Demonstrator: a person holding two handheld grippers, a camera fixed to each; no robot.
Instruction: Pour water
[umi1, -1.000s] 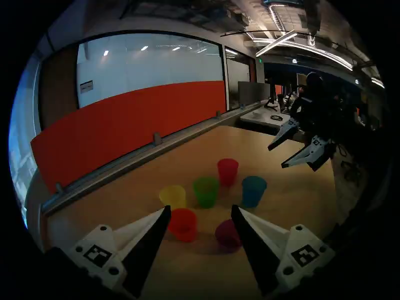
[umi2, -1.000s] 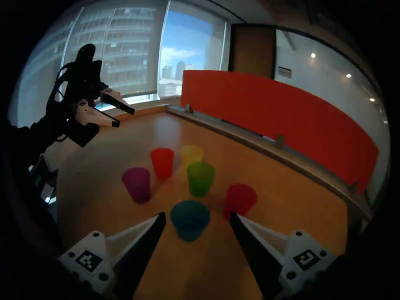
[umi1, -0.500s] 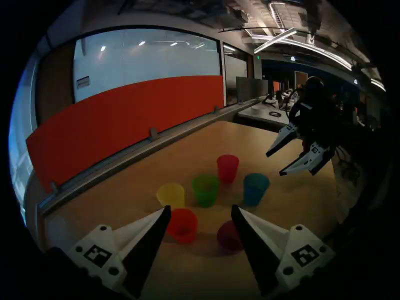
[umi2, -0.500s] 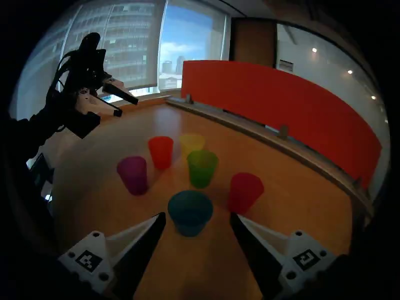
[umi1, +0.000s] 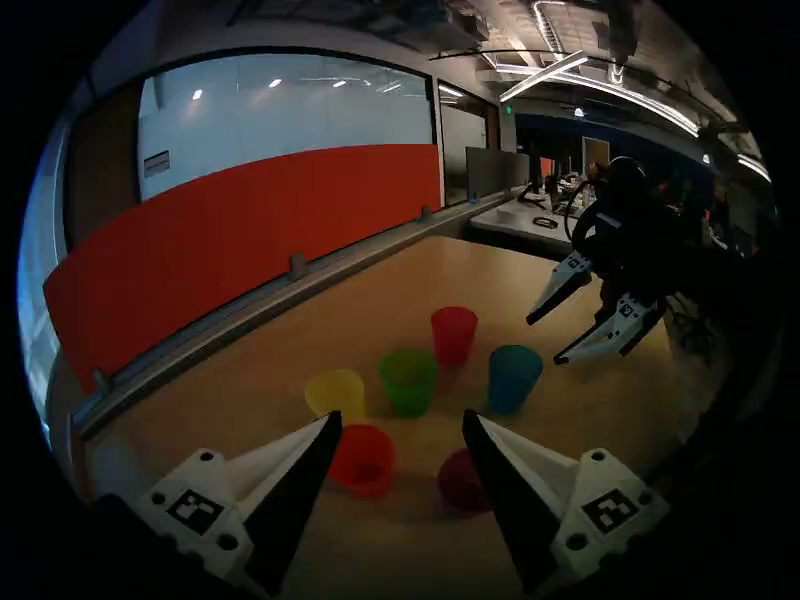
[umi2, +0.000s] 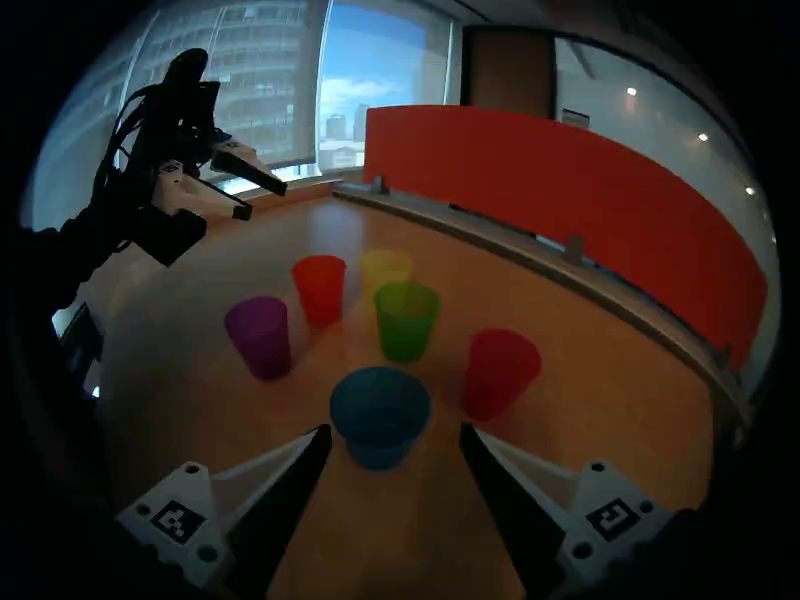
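Ok, left gripper view: left tongs (umi1: 400, 418) are spread and gripping nothing, above the table (umi1: 330, 320). Six cups sit ahead.
- Orange cup (umi1: 362, 460) and purple cup (umi1: 462, 480) are just off the fingertips at 6 o'clock, lower in frame than 1 s ago.
- Yellow cup (umi1: 335, 393) and green cup (umi1: 409, 380) are behind them. Red cup (umi1: 454, 333) is at the far end, and blue cup (umi1: 514, 377) is at 3 o'clock of the cluster.
- Right tongs (umi1: 545, 342) are at 3 o'clock, spread and empty, near the blue cup. They've dropped toward the cups since the earlier frame.
- Ceiling strip lights (umi1: 590, 75) are at 1 o'clock, orange partition (umi1: 250, 220) at 9.

Right gripper view: right tongs (umi2: 395, 432) are spread and empty.
- Blue cup (umi2: 380, 415) is at 6 o'clock, just off the fingertips with a gap on each side. It's bigger and closer than 1 s ago. Its inside is visible, but I can't tell if it holds water.
- Red cup (umi2: 497, 372) is at 4 o'clock, green cup (umi2: 406, 320) at centre, and purple cup (umi2: 259, 336) at 9. Orange cup (umi2: 319, 288) and yellow cup (umi2: 386, 270) are behind.
- Left tongs (umi2: 265, 202) are at 10 o'clock, spread, well apart from the cups.
- Window (umi2: 380, 90) with towers is at 12 o'clock.
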